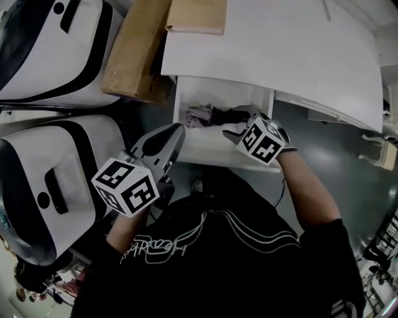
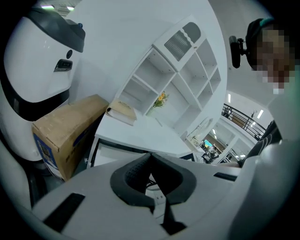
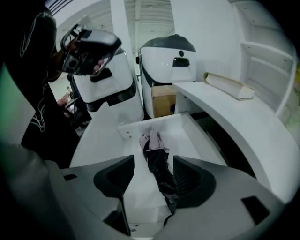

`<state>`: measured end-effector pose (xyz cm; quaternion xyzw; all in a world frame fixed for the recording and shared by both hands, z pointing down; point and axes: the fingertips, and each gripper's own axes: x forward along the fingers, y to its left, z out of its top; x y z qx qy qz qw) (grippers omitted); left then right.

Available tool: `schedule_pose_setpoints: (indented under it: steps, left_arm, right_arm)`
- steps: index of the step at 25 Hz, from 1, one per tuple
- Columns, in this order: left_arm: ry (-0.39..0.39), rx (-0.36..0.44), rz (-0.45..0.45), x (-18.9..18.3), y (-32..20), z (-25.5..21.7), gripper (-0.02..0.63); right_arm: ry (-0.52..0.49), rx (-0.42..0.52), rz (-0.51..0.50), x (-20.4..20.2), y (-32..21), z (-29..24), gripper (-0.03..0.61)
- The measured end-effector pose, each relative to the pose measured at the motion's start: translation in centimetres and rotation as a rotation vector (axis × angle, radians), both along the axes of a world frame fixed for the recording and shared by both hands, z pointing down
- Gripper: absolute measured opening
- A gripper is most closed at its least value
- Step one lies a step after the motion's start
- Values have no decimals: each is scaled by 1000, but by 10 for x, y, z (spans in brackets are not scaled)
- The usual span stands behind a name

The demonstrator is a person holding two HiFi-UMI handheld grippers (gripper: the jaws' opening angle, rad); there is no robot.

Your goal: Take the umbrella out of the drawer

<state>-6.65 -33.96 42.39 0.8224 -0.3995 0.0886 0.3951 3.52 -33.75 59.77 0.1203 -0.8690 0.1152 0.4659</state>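
The folded umbrella point(image 1: 202, 115), dark with a pinkish end, lies in the open white drawer point(image 1: 205, 155) under the desk. My right gripper point(image 1: 233, 121) reaches down into the drawer over the umbrella's dark end. In the right gripper view the umbrella point(image 3: 157, 159) runs between the wide-apart jaws of my right gripper point(image 3: 152, 176), nearer the right pad; neither pad presses on it. My left gripper point(image 1: 179, 129) hovers at the drawer's front left corner. Its pads meet at the tips in the left gripper view point(image 2: 150, 157), with nothing between them.
The white desk top point(image 1: 280, 56) overhangs the drawer's back and carries a tan book point(image 1: 196, 15). A cardboard box point(image 1: 134, 49) leans at the desk's left. Two large white and black machines point(image 1: 43, 180) stand at the left. White shelving point(image 2: 178, 79) rises behind the desk.
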Motion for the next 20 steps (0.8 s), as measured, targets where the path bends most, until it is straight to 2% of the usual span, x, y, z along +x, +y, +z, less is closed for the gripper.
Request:
schedule_pose_setpoints:
  steps: [5,11,20]
  left_arm:
    - [-5,-21,-40,-15,-11,10,20]
    - [-7,-58,-66,-26,-16,28,20]
    - [-6,-98,-83,-37,-22,49,20]
  right_arm:
    - [129,-4,-129,-4,-3,48,241]
    - [291,37,-278,2,-13,98,241]
    - [358,13,-358,-7,-17,136,241]
